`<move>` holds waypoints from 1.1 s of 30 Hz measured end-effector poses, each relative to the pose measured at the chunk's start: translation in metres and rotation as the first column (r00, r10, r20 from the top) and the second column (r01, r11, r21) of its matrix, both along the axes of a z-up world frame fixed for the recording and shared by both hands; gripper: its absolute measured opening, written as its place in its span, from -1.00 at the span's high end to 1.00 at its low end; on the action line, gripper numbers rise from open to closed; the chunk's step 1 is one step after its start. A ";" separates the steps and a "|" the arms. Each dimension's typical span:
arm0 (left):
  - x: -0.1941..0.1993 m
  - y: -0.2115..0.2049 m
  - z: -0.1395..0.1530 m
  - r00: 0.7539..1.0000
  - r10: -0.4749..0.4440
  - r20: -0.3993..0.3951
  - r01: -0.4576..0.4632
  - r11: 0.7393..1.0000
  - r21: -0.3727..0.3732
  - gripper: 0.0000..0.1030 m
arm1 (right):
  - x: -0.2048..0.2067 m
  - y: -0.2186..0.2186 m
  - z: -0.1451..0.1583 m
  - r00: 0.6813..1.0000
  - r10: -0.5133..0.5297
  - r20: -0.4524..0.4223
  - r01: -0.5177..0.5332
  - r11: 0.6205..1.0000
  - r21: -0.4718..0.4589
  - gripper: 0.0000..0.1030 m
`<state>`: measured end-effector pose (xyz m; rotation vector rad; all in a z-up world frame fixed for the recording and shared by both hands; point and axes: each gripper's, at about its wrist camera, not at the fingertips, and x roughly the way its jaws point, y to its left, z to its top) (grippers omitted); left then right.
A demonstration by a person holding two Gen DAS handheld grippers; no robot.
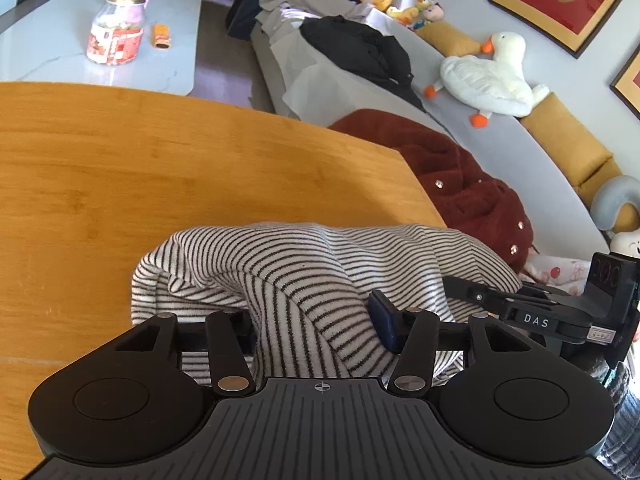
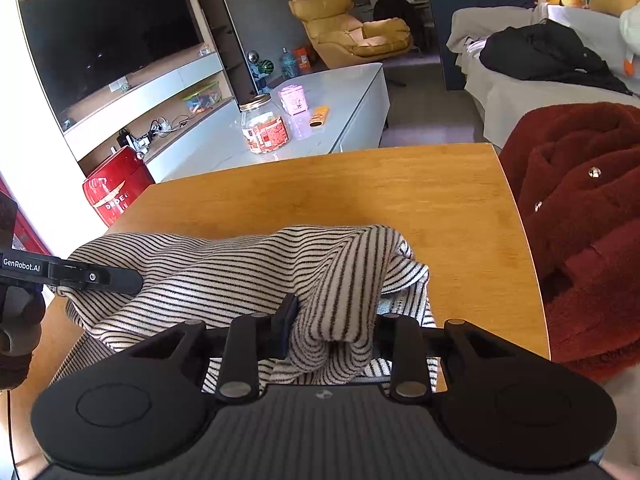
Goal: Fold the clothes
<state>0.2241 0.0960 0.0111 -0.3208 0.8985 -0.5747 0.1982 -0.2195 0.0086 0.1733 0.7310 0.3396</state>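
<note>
A black-and-white striped garment (image 1: pixel 304 276) lies bunched at the near edge of a wooden table (image 1: pixel 160 168). My left gripper (image 1: pixel 316 332) is shut on a fold of it, the cloth draped between the fingers. In the right wrist view the same striped garment (image 2: pixel 248 276) hangs between the two grippers. My right gripper (image 2: pixel 332 328) is shut on another bunched fold. The left gripper's finger (image 2: pixel 96 276) pokes in from the left edge, and the right gripper (image 1: pixel 532 316) shows at the right of the left wrist view.
A dark red fleece coat (image 2: pixel 584 216) lies right of the table, also seen in the left wrist view (image 1: pixel 460 184). Beyond are a grey sofa (image 1: pixel 500 136) with a black jacket (image 1: pixel 360 48) and goose plush (image 1: pixel 492 76), and a white coffee table (image 2: pixel 340 92) with a jar (image 2: pixel 264 124).
</note>
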 end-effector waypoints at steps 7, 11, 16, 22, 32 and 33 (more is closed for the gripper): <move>-0.007 0.009 0.047 0.994 -0.018 0.106 0.019 1.000 -0.003 0.19 | -0.026 -0.003 0.053 0.992 0.051 0.114 -0.056 0.997 0.047 0.55; -0.048 0.021 0.052 0.988 -0.068 0.139 0.071 0.997 -0.013 0.17 | -0.062 -0.006 0.049 0.993 0.089 0.084 -0.094 0.994 0.059 0.54; -0.071 0.022 -0.002 0.997 -0.077 -0.001 0.077 0.996 0.047 0.17 | -0.082 0.008 -0.003 0.994 0.101 -0.028 -0.102 0.993 -0.055 0.43; -0.081 0.042 0.007 1.000 0.003 0.030 -0.005 0.997 0.072 -0.01 | -0.086 -0.009 0.024 0.995 0.076 0.065 -0.069 0.992 -0.104 -0.48; -0.094 0.008 0.035 0.993 -0.120 0.008 0.120 0.980 -0.160 -0.66 | -0.021 0.005 0.022 0.981 0.054 0.186 0.004 0.955 -0.295 -0.87; -0.092 -0.001 0.023 0.989 -0.146 -0.036 0.138 0.977 -0.161 -0.67 | -0.013 0.010 0.011 0.985 0.065 0.158 -0.009 0.943 -0.332 -0.87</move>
